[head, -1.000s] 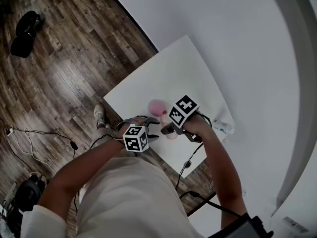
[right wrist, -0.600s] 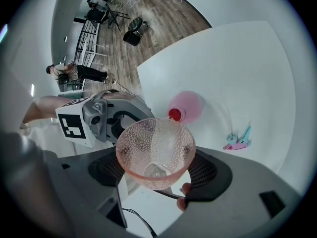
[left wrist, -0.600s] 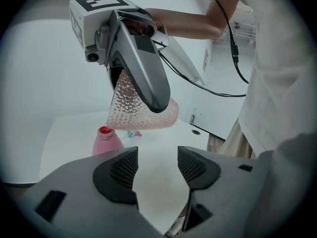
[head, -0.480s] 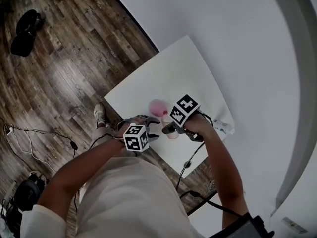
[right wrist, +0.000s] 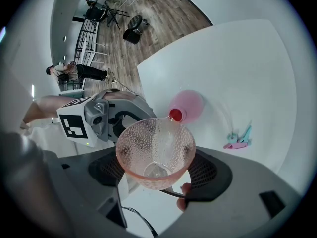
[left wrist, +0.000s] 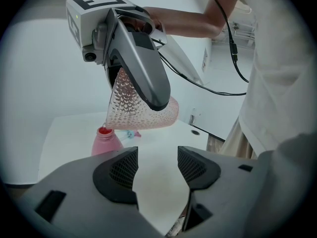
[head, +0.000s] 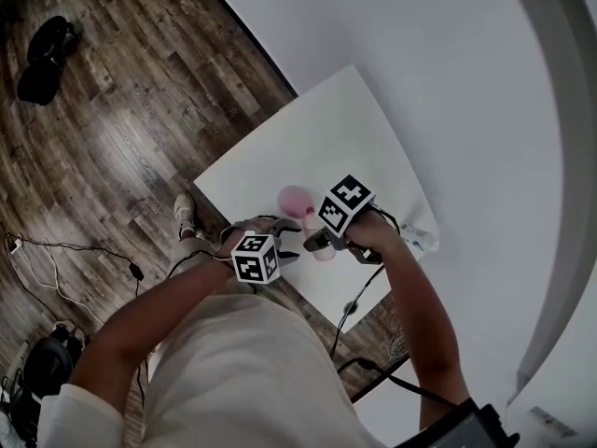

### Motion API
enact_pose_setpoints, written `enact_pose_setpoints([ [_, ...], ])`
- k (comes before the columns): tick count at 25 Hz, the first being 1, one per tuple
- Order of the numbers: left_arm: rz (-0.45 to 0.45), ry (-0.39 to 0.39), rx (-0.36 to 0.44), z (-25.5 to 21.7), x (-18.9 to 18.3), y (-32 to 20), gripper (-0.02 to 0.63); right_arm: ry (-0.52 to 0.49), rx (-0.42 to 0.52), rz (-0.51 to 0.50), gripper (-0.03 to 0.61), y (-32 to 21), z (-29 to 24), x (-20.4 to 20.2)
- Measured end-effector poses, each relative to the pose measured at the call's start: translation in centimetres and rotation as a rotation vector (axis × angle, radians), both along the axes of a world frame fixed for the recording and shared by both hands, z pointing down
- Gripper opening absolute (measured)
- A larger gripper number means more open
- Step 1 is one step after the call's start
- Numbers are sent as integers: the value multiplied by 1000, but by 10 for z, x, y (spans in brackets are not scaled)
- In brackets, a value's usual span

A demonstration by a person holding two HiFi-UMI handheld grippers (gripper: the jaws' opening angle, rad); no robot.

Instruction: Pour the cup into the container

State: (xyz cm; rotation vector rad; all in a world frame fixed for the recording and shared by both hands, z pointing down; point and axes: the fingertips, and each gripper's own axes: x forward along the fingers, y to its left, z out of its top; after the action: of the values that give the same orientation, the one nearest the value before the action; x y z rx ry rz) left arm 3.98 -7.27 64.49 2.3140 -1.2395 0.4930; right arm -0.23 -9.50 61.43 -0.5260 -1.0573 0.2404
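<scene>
Over the last second almost nothing has shifted. The left hand-held gripper (head: 283,239) keeps hanging at the near edge of the worktop (head: 345,129), with its jaws apart and nothing between them. Just right of it the pink bottle (left wrist: 105,144) stands upright with its mouth open. The right hand-held gripper (right wrist: 157,171) stays clamped on the cup (right wrist: 154,148), which is tipped with its rim just above that mouth. Only a thin trickle shows and the cup looks nearly drained, so the pour seems close to done.

Prob. studio/lab: stands (right wrist: 99,10), floor cables (head: 65,247), white table (head: 326,138).
</scene>
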Motion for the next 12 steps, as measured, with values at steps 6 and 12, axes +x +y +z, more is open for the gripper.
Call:
enact_pose_setpoints([
  [6,-1,5,6,1,1,-1,245,7,3,-4,370,-1,-1,0],
  [12,-8,10,10,0,2,-1,245,18,1,-12,370,1,-4,-1],
])
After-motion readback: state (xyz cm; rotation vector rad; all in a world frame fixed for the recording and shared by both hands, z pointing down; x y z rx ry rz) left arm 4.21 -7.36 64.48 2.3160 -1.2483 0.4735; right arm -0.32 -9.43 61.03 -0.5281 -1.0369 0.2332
